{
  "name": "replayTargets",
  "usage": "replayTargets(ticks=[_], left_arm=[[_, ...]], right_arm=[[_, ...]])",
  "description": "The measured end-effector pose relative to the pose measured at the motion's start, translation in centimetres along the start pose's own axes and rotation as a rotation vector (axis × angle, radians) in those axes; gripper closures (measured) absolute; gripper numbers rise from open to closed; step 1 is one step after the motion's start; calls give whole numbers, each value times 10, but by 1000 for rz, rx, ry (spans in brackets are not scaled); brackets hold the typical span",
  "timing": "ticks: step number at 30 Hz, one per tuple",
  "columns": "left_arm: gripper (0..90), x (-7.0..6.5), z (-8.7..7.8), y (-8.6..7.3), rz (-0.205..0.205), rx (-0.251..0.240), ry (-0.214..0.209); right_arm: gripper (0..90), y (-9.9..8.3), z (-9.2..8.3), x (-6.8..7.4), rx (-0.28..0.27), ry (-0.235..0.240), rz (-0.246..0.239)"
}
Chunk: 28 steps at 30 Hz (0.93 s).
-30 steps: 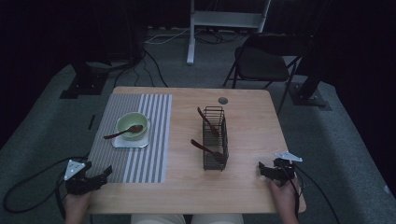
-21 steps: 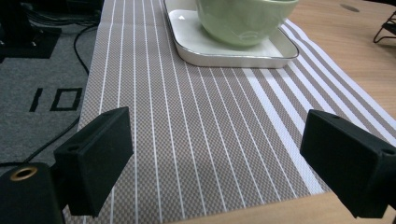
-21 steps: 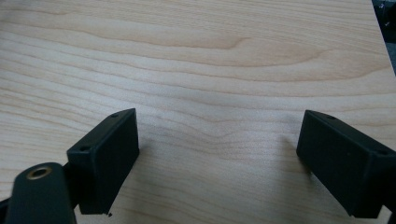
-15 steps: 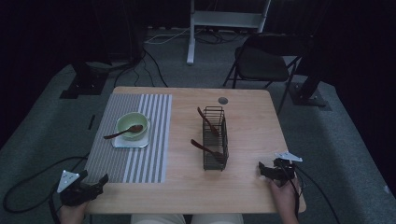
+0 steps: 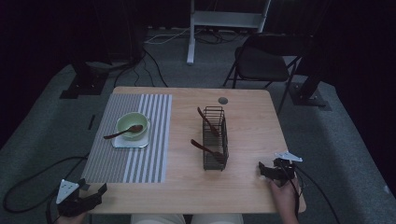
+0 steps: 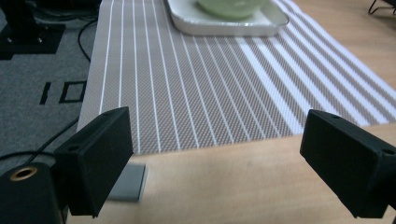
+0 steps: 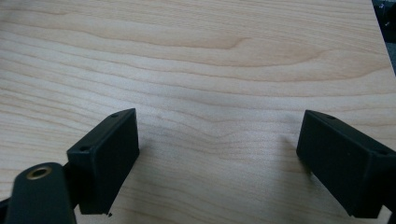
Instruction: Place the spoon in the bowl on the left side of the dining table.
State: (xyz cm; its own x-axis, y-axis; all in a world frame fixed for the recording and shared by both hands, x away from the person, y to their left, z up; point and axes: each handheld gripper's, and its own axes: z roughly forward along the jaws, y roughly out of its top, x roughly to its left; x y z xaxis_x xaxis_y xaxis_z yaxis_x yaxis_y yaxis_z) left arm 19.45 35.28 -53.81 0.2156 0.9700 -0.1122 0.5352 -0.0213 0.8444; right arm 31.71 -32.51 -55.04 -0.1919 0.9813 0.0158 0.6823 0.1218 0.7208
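The left gripper [image 5: 95, 195] has drawn back toward the person, off the mat [image 5: 131, 138] to the table's [image 5: 243, 184] near-left corner, empty, jaws spread wide. It looks like withdrawal, not reaching. The right gripper [image 5: 262, 170] rests level at the near-right edge, released. The bowl [image 5: 132, 125] with its spoon [image 5: 122, 132] sits on the mat, well apart.

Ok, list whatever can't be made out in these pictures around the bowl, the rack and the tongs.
- Bowl: left gripper view, its top is cut off by the upper edge, so the spoon seen in the high view can't be checked there.
- Rack: high view, the lower ends of the two utensils sit behind the wires, too small to identify.
- Left tongs: high view, the hand is cut off by the bottom edge.
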Motion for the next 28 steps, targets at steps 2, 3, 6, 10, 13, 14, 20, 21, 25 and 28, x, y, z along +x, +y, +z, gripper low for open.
replayTargets(ticks=[2, 3, 6, 10, 13, 14, 20, 21, 25, 28], left_arm=[[94, 0, -2, -3, 0, 5, 9], [94, 1, -3, -4, -1, 4, 15], [94, 3, -6, -8, -3, 5, 20], [94, 5, -8, -11, 0, 21, 39], [94, 6, -11, -13, -7, 14, 32], [94, 6, -11, -13, -17, 8, 23], [94, 5, -11, -14, -3, 35, 56], [94, 5, -11, -14, 0, 49, 75], [94, 9, -11, -15, -16, 63, 129], [94, 12, -11, -15, -37, 63, 145]], right_arm=[[123, 0, 0, 0, 0, 0, 0], [122, 0, 0, 0, 0, 0, 0], [122, 0, 0, 0, 0, 0, 0], [123, 0, 0, 0, 0, 0, 0], [122, 0, 0, 0, 0, 0, 0], [122, 0, 0, 0, 0, 1, -1], [123, 0, 0, 0, 0, 4, -4], [123, 0, 0, 0, 0, 4, -4], [122, 0, 0, 0, 0, 6, -7], [123, 0, 0, 0, 0, 6, -7]])
